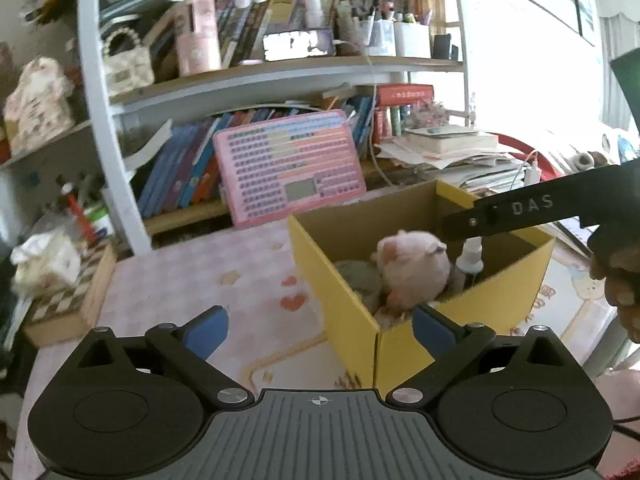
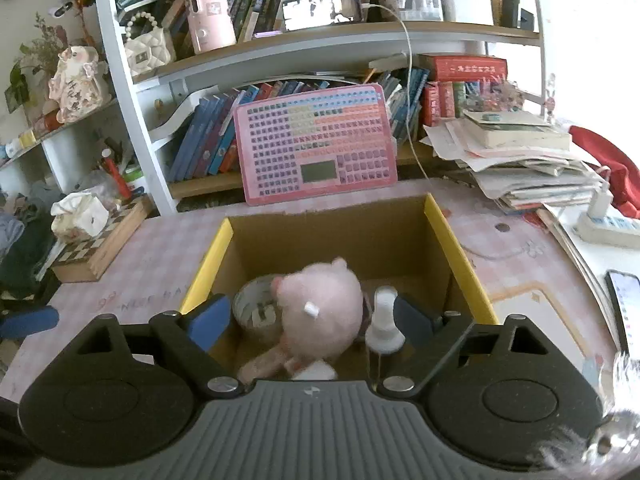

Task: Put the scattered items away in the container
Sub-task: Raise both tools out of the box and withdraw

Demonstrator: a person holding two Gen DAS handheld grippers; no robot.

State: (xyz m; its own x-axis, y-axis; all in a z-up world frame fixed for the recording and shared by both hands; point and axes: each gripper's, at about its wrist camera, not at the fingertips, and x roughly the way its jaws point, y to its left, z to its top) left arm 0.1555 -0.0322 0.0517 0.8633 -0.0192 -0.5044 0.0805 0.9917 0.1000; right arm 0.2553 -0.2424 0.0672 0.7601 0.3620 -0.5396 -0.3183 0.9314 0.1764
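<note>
A yellow cardboard box (image 2: 460, 256) stands open on the pink checked tablecloth. Inside it lie a pink plush toy (image 2: 324, 304), a round tin (image 2: 256, 308) and a white spray bottle (image 2: 384, 320). My right gripper (image 2: 311, 320) hovers over the box's near edge, open, its blue pads clear of the plush below. My left gripper (image 1: 320, 332) stands open at the near corner of the box (image 1: 348, 320), with nothing between its pads; the plush (image 1: 412, 272) shows over the wall. One of the right gripper's black fingers (image 1: 520, 212) reaches over the box from the right, held by a hand (image 1: 616, 276).
A pink keyboard-like board (image 2: 316, 144) leans against the crowded bookshelf behind the box. A chequered wooden box with tissues (image 2: 96, 248) sits at the left. At the right are a paper stack (image 2: 520, 160), a power strip (image 2: 608, 228) and a phone (image 2: 624, 304).
</note>
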